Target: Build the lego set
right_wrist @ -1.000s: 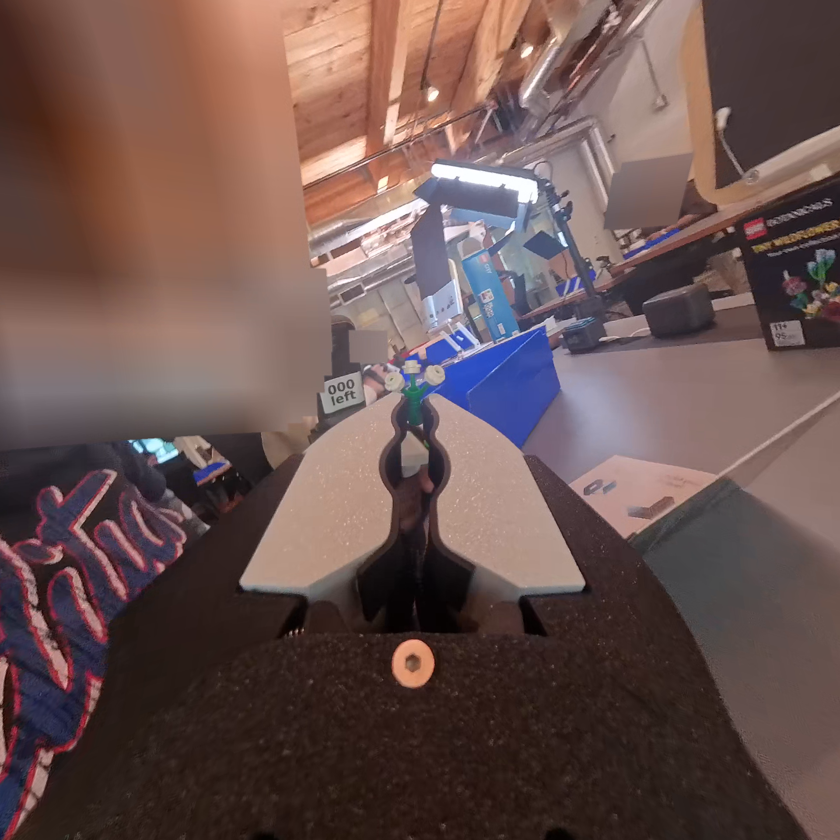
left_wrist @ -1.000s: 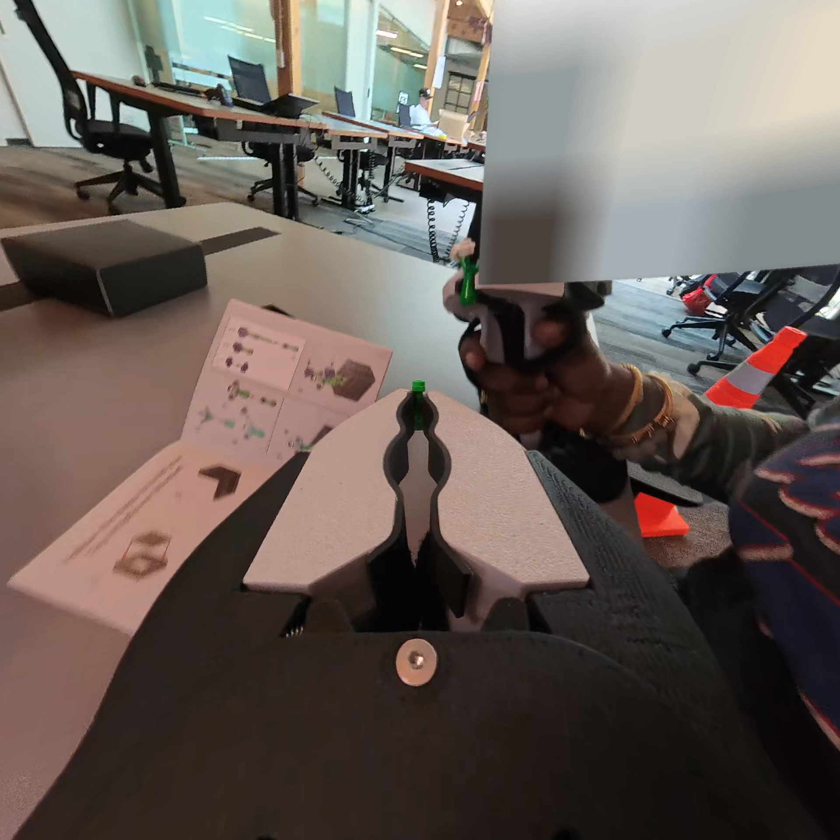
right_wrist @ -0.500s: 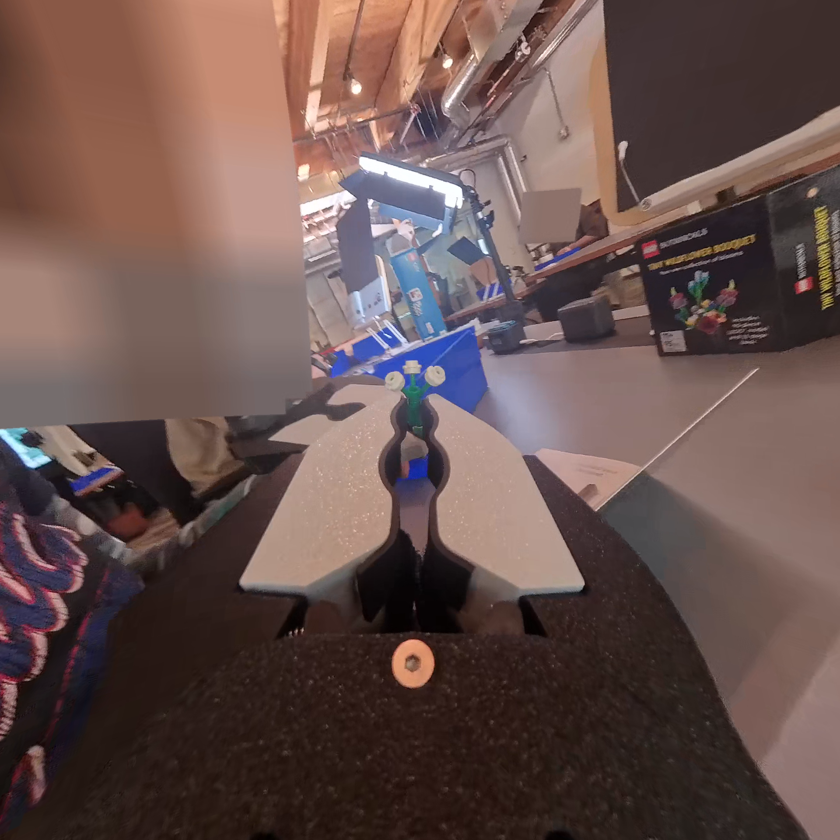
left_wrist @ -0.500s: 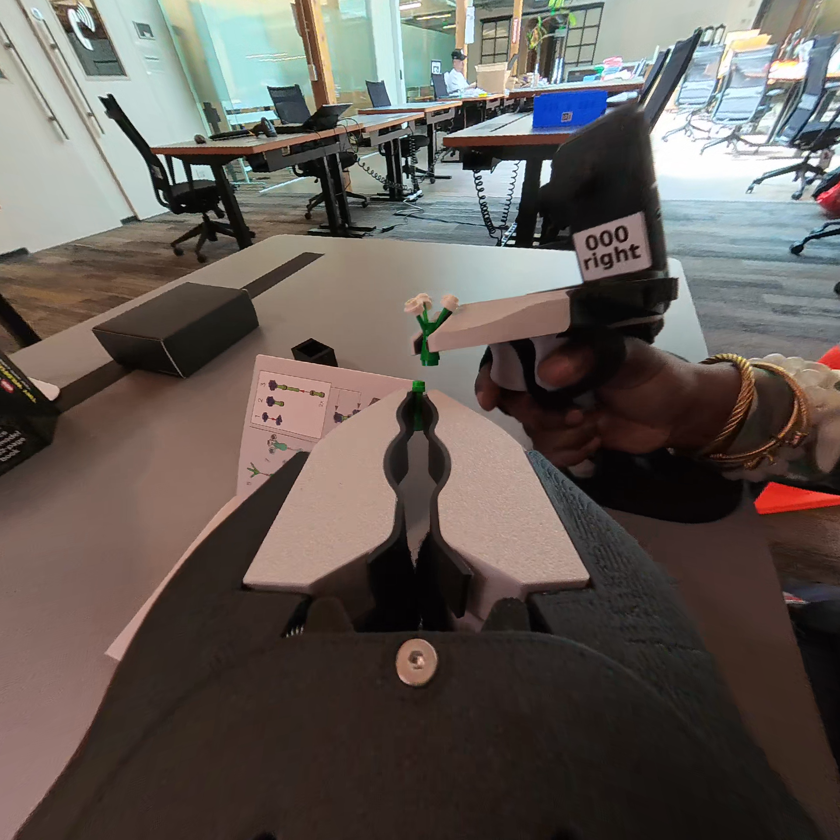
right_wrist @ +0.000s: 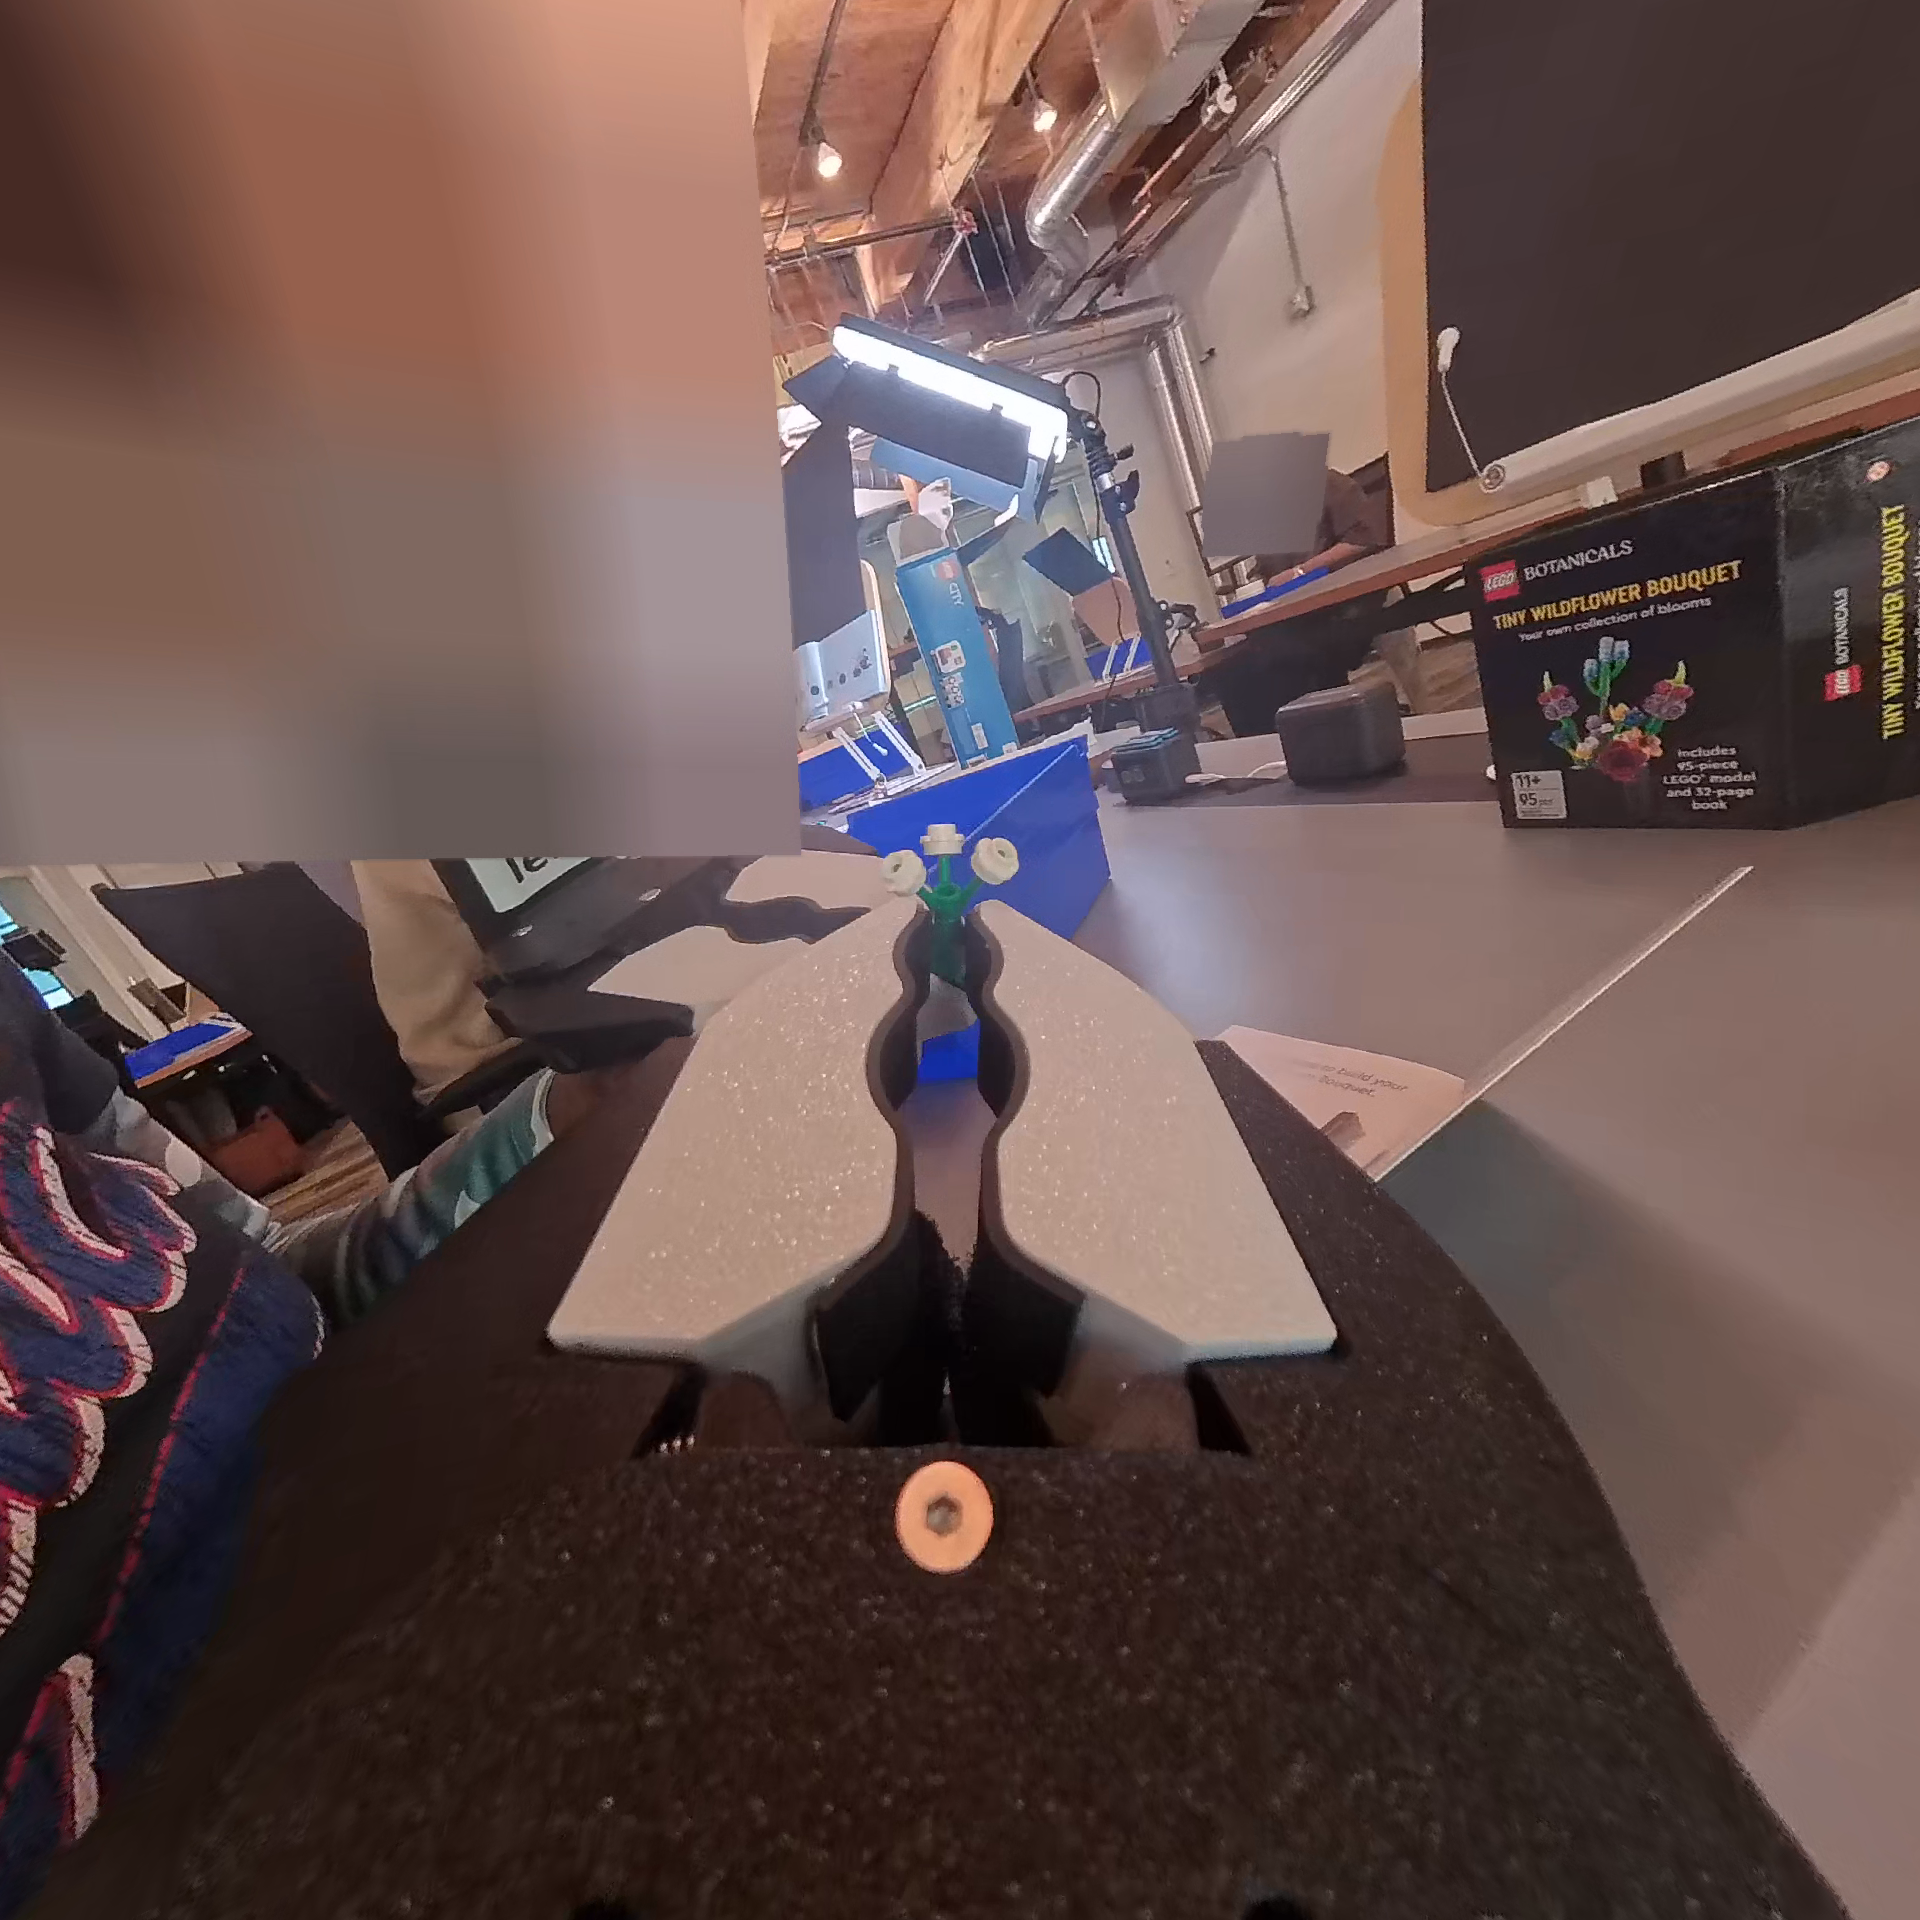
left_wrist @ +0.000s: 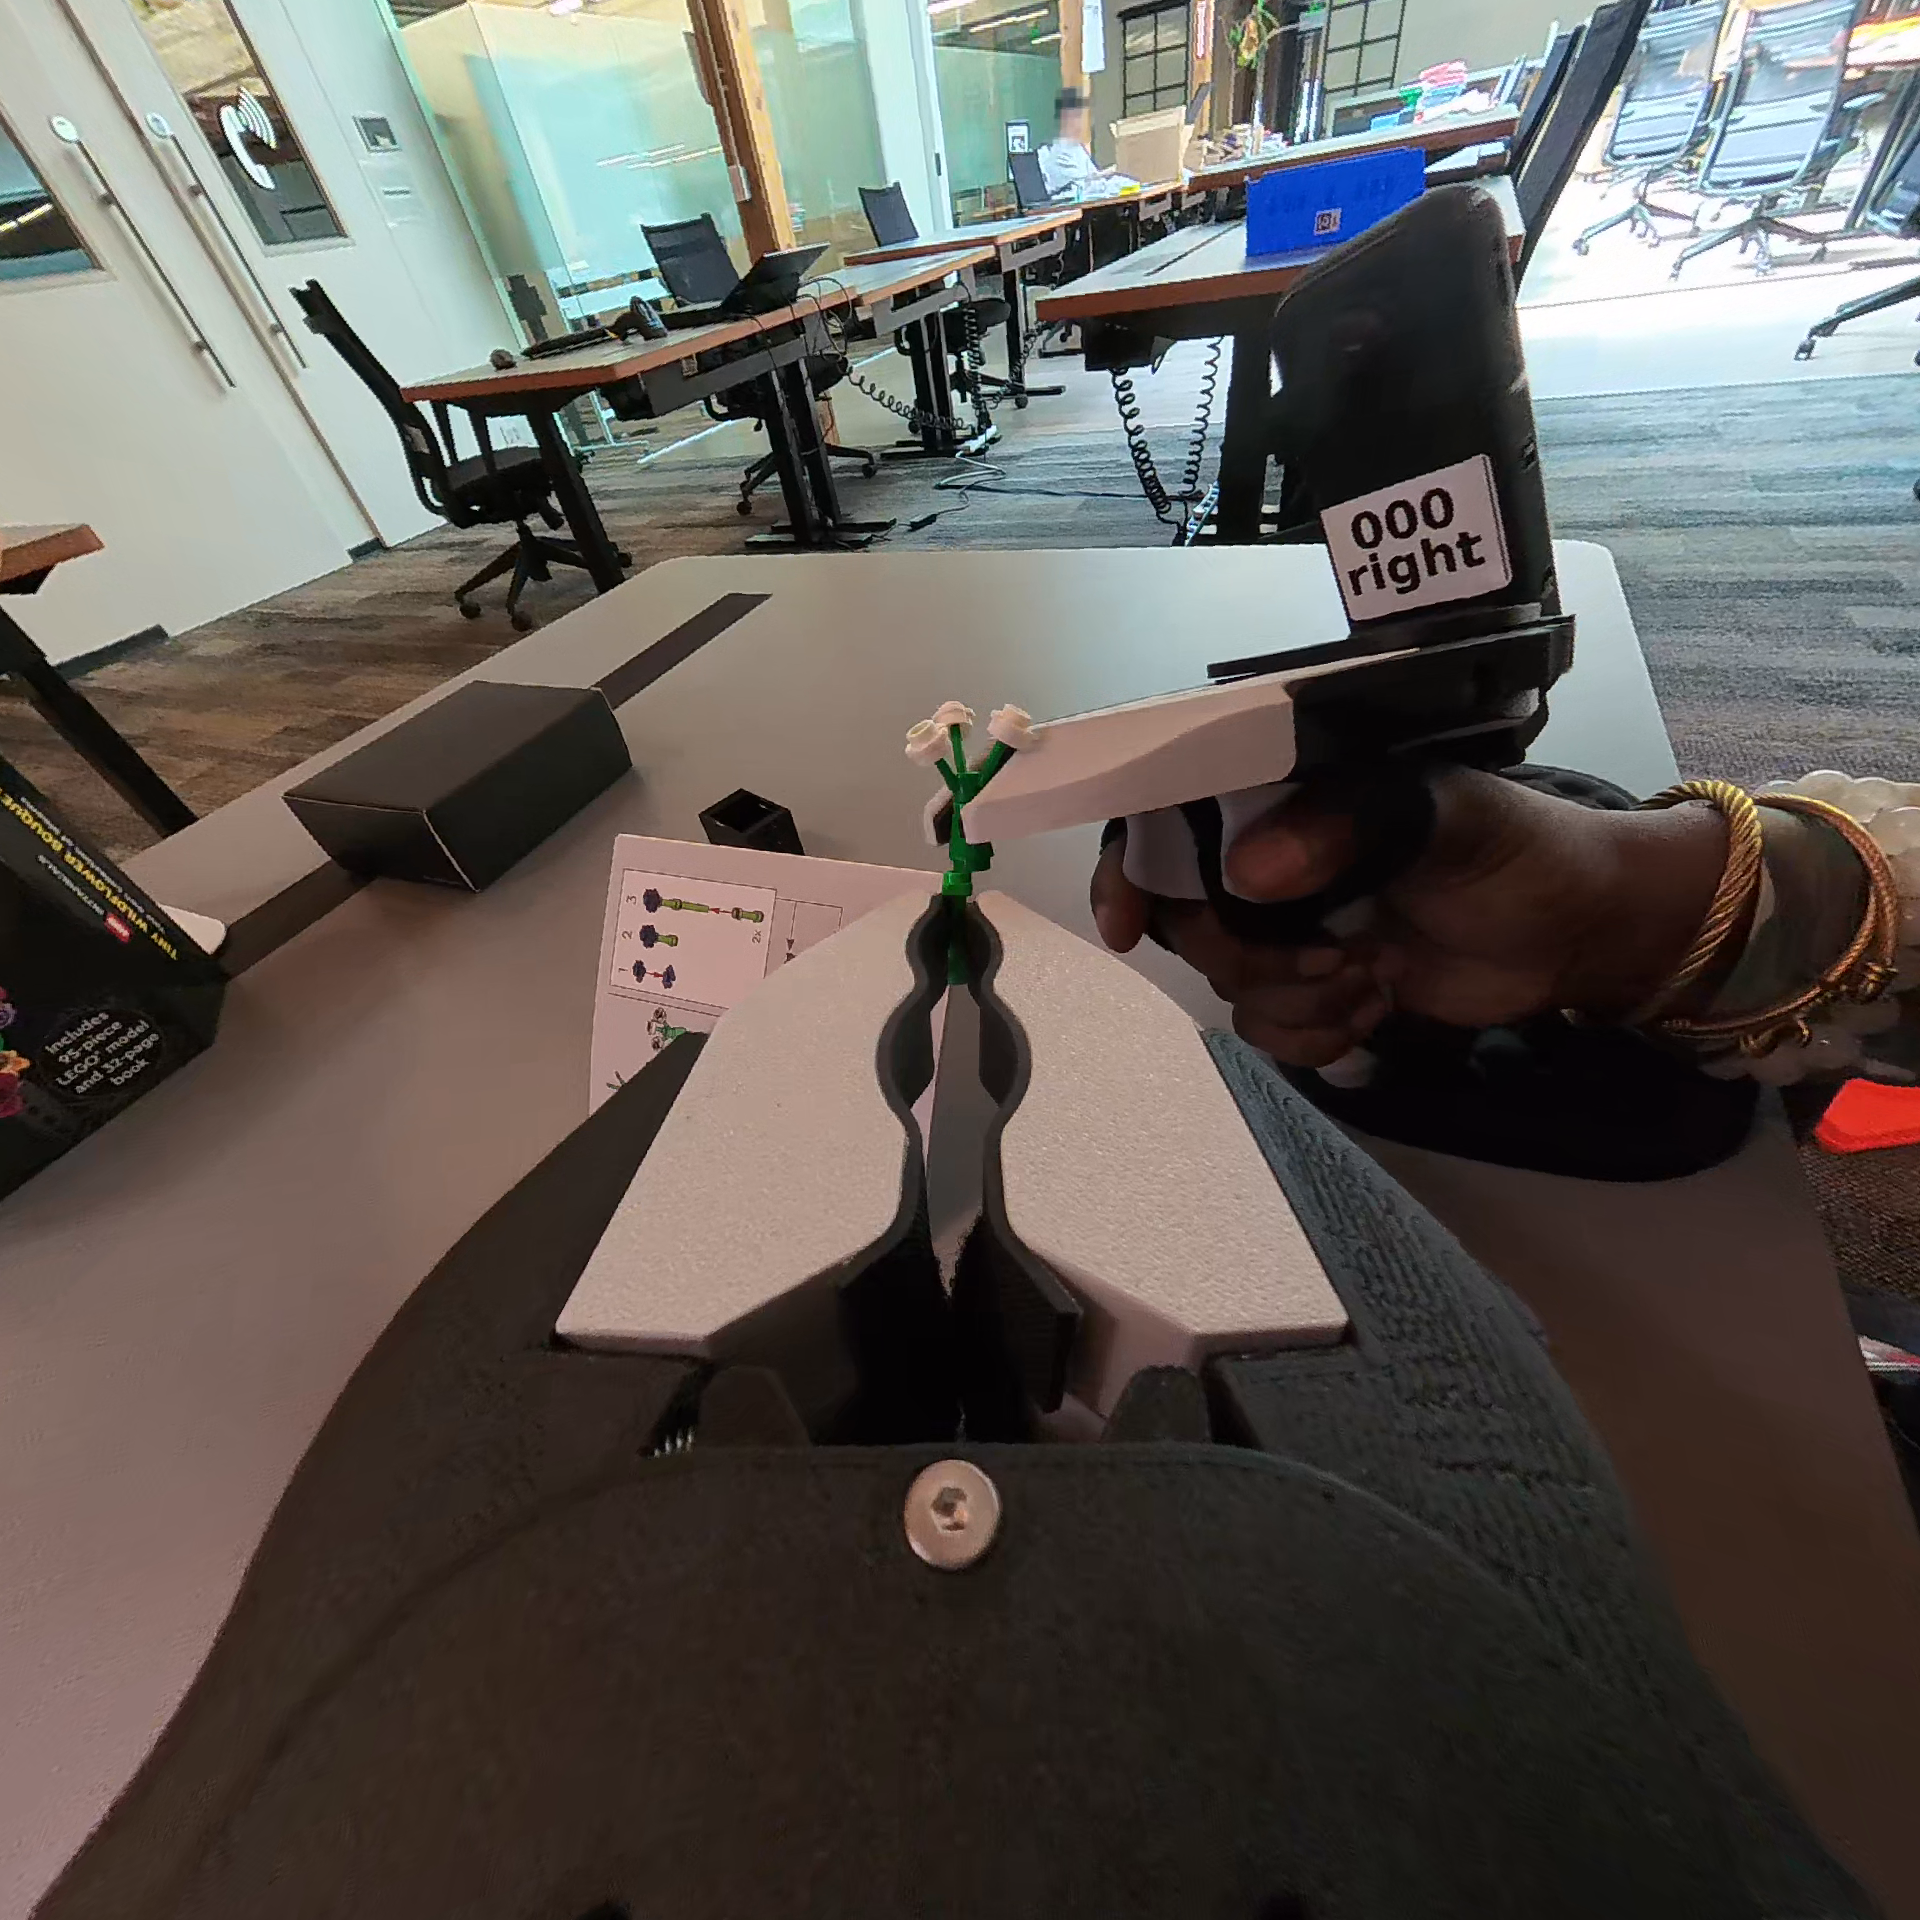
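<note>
Left gripper (left_wrist: 954, 925): pale grainy fingers pressed together, pinching thin green stem (left_wrist: 953, 956) upright. Just above that stem, right gripper (right_wrist: 943, 925), matte wedge fingers clamped on branching green sprig with 3 round white studs (right_wrist: 943, 868). Behind stem, glossy instruction sheet (left_wrist: 694, 940) flat on smooth grey table (left_wrist: 343, 1143); beyond, black lego box (right_wrist: 1662, 665).

A white label (left_wrist: 1418, 556) in black print sits on the right gripper (left_wrist: 961, 816) at 2 o'clock. The black box (left_wrist: 94, 997) at far 9 o'clock carries white and yellow lettering. The sheet (left_wrist: 696, 935), nearer at 9, bears step numerals. From the right wrist, a blue carton (right_wrist: 956, 665) at 12 shows what may be a brand logo.
</note>
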The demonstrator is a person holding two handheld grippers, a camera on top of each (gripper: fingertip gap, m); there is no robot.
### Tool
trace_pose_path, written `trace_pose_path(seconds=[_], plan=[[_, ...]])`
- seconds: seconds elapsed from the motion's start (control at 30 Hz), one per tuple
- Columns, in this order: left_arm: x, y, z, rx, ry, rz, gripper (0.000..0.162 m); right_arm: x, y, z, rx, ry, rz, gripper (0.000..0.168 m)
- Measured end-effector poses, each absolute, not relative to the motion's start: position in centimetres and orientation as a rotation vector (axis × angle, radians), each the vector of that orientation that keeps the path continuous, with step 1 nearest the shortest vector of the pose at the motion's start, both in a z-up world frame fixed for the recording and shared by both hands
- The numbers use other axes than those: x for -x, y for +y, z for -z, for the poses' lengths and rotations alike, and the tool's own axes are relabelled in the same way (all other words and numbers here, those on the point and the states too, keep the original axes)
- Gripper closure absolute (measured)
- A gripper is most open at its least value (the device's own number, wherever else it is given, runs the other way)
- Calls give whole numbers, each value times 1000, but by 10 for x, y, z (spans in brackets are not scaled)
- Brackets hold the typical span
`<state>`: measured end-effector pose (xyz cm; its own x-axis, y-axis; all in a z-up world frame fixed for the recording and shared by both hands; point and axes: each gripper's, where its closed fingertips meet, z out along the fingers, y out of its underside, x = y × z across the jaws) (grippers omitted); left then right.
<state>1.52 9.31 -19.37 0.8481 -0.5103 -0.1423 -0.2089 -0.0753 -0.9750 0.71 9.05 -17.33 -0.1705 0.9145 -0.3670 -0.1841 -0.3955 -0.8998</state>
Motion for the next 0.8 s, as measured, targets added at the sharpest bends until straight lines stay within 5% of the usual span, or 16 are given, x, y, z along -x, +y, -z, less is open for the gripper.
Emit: trace_pose_path(seconds=[0.8], plan=[[-18,94,190,1640,343,573,160,-3,92,175,1261,-870,-1702,162]])
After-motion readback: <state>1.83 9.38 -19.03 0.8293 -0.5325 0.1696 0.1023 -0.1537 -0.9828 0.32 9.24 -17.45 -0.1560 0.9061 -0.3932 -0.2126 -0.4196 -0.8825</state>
